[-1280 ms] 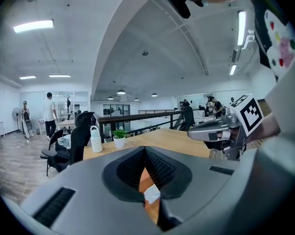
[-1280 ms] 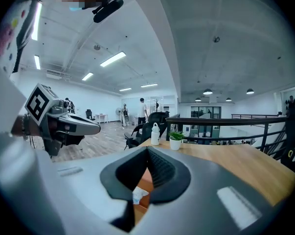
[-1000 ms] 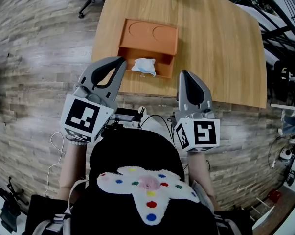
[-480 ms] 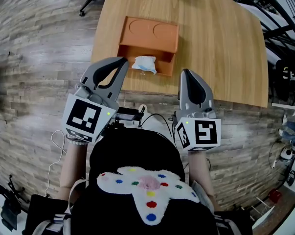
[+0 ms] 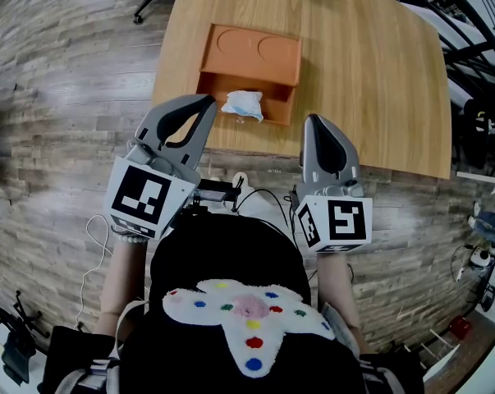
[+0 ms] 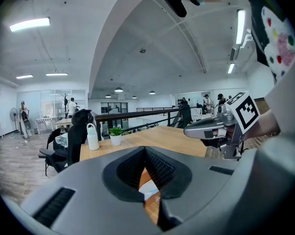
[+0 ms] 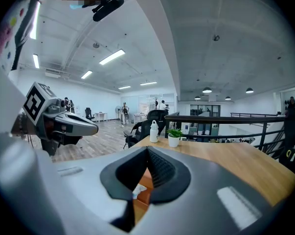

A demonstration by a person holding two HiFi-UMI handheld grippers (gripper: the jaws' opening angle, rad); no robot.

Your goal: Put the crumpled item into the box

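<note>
Tissue (image 5: 242,105) lies in the near, open half of the orange box (image 5: 255,52), about midway along it. The box sits on the table (image 5: 370,80), close to its near edge. Left gripper (image 5: 203,102) is by the box's near left corner, jaws closed with nothing between them. Right gripper (image 5: 313,121) is just right of the box's near right corner, jaws together and empty too. Beyond the box stand a bottle (image 6: 92,137) and a potted plant (image 6: 116,136)

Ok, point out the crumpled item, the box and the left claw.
crumpled item (image 5: 243,105), head view, middle of the white wad.
box (image 5: 235,52), head view, its orange far section.
left claw (image 5: 204,102), head view, between its shut fingertips.
</note>
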